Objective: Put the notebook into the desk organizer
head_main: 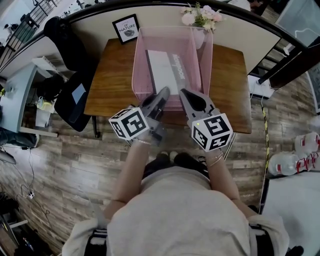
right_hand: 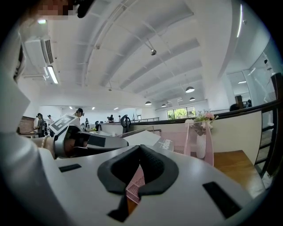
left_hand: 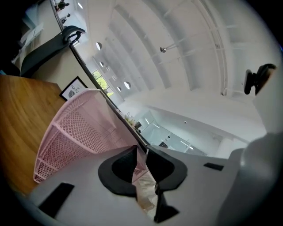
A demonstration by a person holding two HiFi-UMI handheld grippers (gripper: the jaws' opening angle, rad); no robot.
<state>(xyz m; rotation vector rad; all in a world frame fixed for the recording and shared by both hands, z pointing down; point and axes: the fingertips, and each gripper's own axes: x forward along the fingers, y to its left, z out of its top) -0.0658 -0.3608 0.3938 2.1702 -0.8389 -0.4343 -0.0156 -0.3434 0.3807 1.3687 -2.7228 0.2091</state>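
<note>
Just in front of a standing person, a wooden surface (head_main: 110,85) carries a pink mesh desk organizer (head_main: 136,65), a tall open-topped basket. The notebook (head_main: 165,70), grey and white, is already inside the organizer. It runs along the basket's length, and from the right gripper view it sits at a slant rather than flat.

Both hand-held tools point at the organizer's near wall, side by side and close together, each with a black-and-white marker cube at its back.

The left gripper (head_main: 164,93) reaches the near rim from the left. In the left gripper view its black fingers (left_hand: 119,170) stand a narrow slit apart at the tips. Pink mesh and pale floor show through the slit, and the pads press on nothing.

The right gripper (head_main: 184,93) sits just beside it. In the right gripper view its fingers (right_hand: 117,172) meet at the tips. A strip of pink mesh shows in the slot behind the tips, but I cannot tell whether the mesh is pinched or simply lies beyond.

At the far edge of the surface a small framed sign (head_main: 126,29) leans against a low cream wall. A vase of pale pink flowers (head_main: 201,15) stands just behind the organizer's far right corner. A black chair (head_main: 75,97) stands to the left of the surface on a wood-plank floor (head_main: 60,165).
</note>
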